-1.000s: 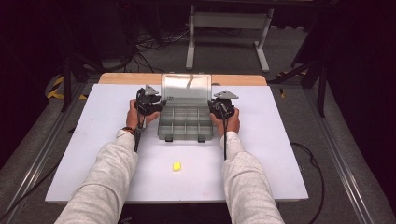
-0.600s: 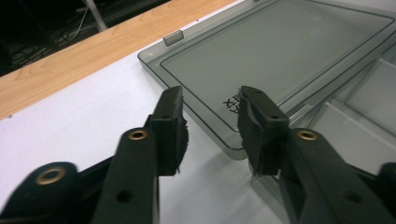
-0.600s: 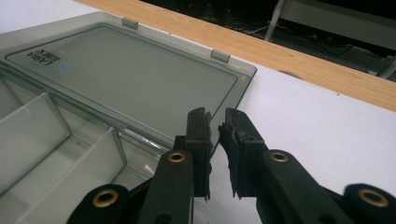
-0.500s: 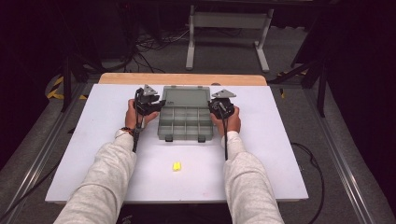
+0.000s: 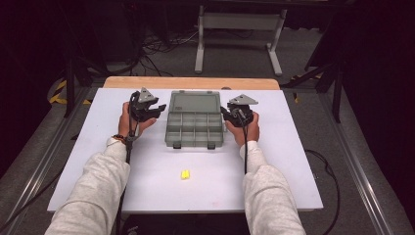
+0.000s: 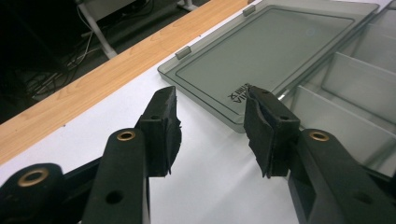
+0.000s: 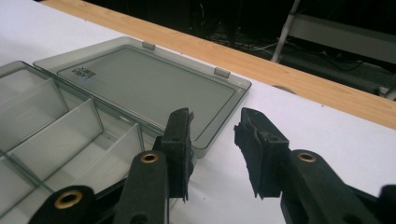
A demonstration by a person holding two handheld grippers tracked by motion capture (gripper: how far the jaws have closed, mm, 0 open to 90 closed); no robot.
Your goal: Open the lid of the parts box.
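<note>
Currently the grey compartment box (image 5: pixel 195 128) is lying open in the middle of the white table (image 5: pixel 293 161), its lid (image 5: pixel 195 102) folded flat back toward the wooden edge strip (image 5: pixel 191 82). In the high view the dividers are splitting the tray into two rows of cells; every cell that can be made out is showing bare translucent plastic, with nothing lying in it. In the left gripper view and the right gripper view the nearest cells are likewise looking empty. The lid is resting flat on the table, with two small hinge tabs along its far edge and a small printed label near one corner.

The left gripper (image 5: pixel 152 111) is hovering just beside the box's left side, and the right gripper (image 5: pixel 226 113) just beside its right side. Both sets of jaws have just been opening and are standing parted with nothing between the pads (image 6: pixel 164 130); neither is pressing on the box. Seen along the right gripper (image 7: pixel 212 149), one pad is overlapping the lid's corner in the picture, though contact cannot be told.

A small yellow piece (image 5: pixel 185 174) is lying on the table nearer the person, well apart from the box, between the two grey sleeves (image 5: pixel 93 196).
</note>
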